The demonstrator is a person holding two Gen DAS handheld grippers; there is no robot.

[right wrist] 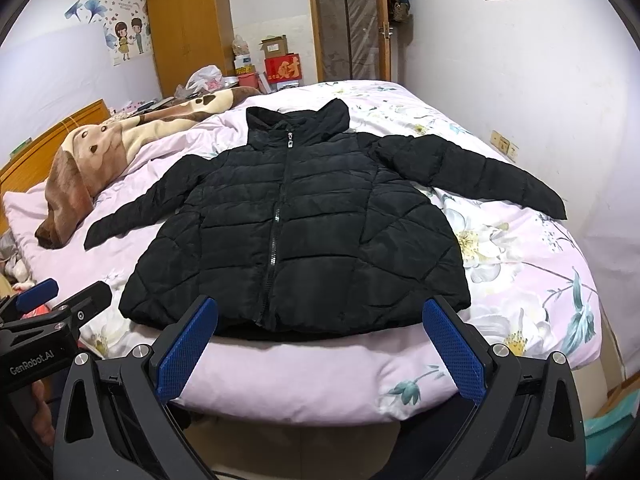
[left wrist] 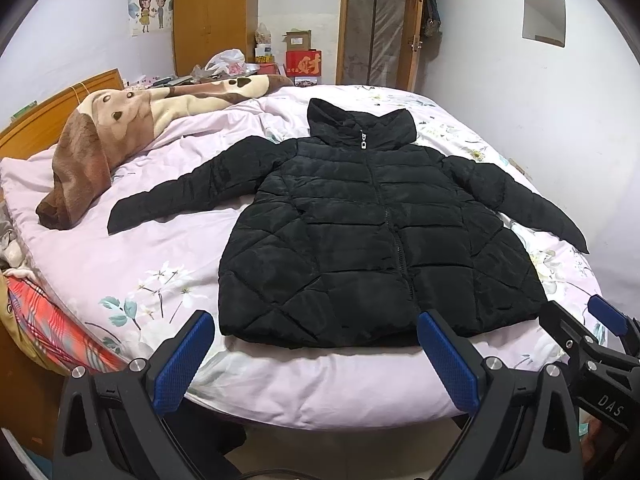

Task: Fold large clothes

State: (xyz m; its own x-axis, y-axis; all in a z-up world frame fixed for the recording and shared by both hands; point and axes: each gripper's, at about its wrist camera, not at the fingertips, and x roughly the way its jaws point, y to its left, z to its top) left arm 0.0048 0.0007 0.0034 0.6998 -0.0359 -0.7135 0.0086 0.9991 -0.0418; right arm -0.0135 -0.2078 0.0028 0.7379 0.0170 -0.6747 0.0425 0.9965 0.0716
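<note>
Black quilted puffer jacket (left wrist: 376,232) spread flat and face up across a bed (left wrist: 132,256) with pink floral bedding, zipped to the collar, hem toward the near edge, collar toward the far side. Left sleeve (left wrist: 192,188) stretched out diagonally; right sleeve (right wrist: 472,172) angled out the other way. No fold made yet, so by all signs the very start of the task.

Left gripper (left wrist: 316,356) poised short of the hem, blue pads wide apart, gripping nothing. Right gripper (right wrist: 320,344) likewise just short of the hem, spread wide and empty.

Likely next: reach for a sleeve cuff or a side edge, pinch through the thick padding, and bring it over the body.

Brown dog-print blanket (left wrist: 116,136) bunched to the left, well apart from the jacket. Wooden wardrobe (right wrist: 192,28) against the far wall.
</note>
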